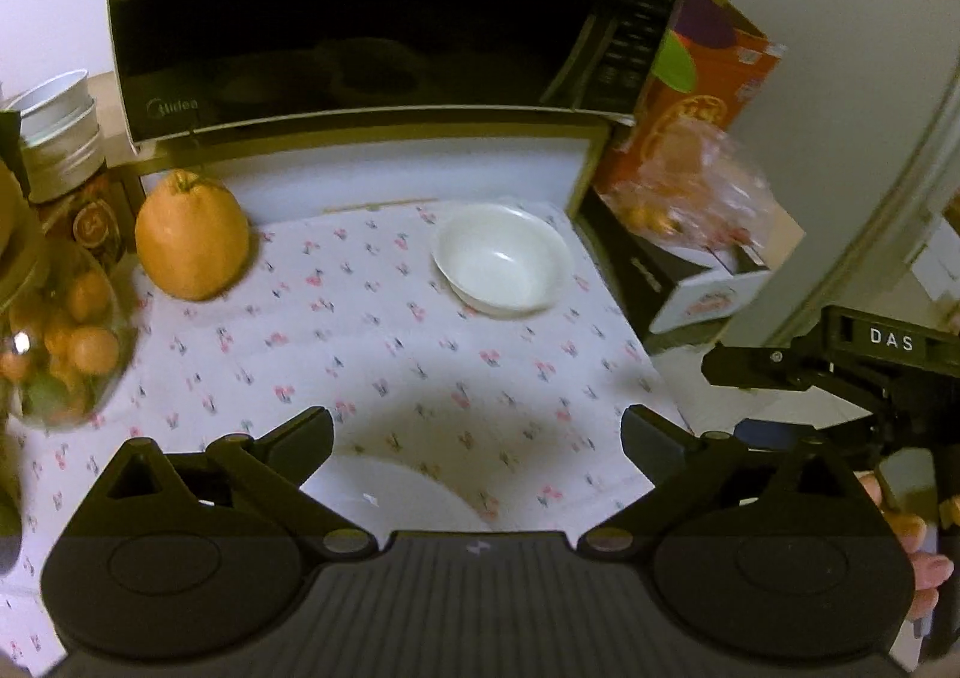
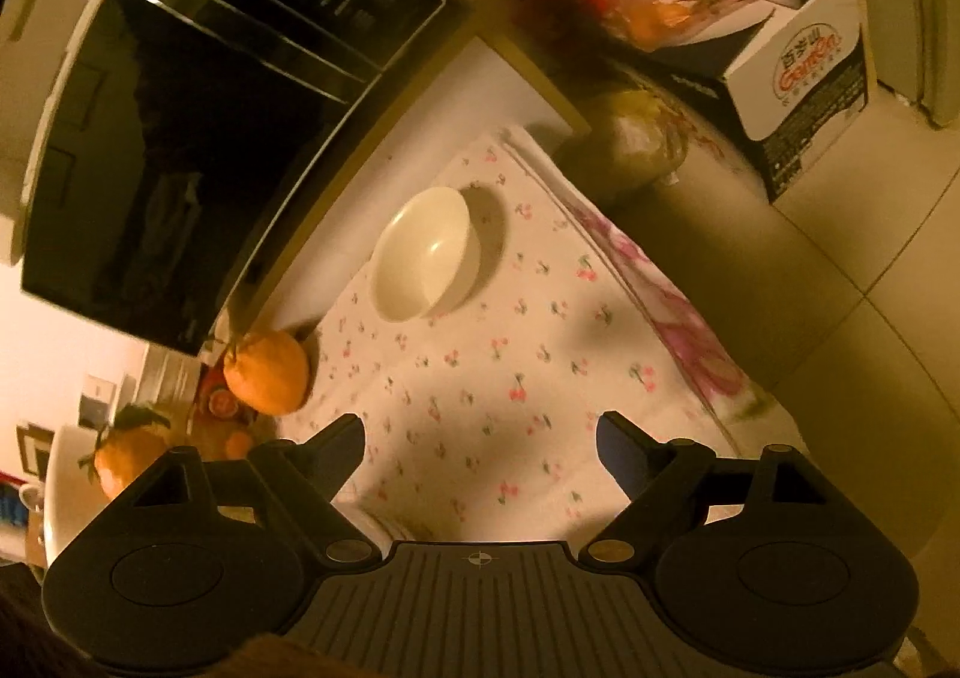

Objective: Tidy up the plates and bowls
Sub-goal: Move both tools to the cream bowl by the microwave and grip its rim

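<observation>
here both grippers, left (image 1: 477, 432) and right (image 2: 480, 438), tilt down, fingers spread, empty.

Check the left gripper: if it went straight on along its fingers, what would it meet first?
Probably the flowered tablecloth: the open left gripper points down at bare cloth, nothing between its fingers. The white bowl sits farther on, slightly right; depth is unclear.

The plate (image 1: 396, 489) shows only as a white arc — the rest sits under the left gripper (image 1: 477, 432). The bag (image 1: 690, 192) is too blurred to read its contents, and the jar (image 1: 60, 336) is cut off at the edge.
</observation>
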`<state>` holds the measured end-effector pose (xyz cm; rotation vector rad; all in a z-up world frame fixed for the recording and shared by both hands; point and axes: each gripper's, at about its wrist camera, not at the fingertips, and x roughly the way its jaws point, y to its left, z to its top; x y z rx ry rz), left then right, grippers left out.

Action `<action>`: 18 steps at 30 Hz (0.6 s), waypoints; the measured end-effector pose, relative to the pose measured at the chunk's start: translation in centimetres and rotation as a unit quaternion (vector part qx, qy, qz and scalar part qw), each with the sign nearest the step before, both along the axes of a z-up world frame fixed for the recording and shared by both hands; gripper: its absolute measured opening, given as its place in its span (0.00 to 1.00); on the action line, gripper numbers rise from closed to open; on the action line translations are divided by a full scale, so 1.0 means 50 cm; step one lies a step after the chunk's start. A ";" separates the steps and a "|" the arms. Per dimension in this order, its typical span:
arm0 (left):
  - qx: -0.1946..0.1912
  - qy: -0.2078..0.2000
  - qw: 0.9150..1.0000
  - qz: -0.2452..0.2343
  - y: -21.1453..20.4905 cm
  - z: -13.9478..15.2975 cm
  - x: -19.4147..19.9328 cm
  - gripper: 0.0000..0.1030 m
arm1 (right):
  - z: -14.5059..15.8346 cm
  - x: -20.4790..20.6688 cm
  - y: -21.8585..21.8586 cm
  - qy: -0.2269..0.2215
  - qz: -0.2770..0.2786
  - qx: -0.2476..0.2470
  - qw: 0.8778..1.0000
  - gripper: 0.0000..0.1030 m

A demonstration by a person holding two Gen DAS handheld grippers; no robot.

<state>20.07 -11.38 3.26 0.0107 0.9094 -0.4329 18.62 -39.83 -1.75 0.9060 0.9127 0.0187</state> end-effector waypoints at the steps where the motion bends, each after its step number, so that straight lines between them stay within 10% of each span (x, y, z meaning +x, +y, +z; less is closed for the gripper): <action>1: 0.001 0.002 1.000 0.004 -0.002 -0.001 0.013 0.99 | -0.001 0.013 -0.001 0.000 -0.003 0.005 1.000 0.84; 18: -0.006 0.021 1.000 0.007 -0.035 -0.082 0.207 0.93 | -0.056 0.187 0.004 0.024 -0.029 0.024 0.999 0.84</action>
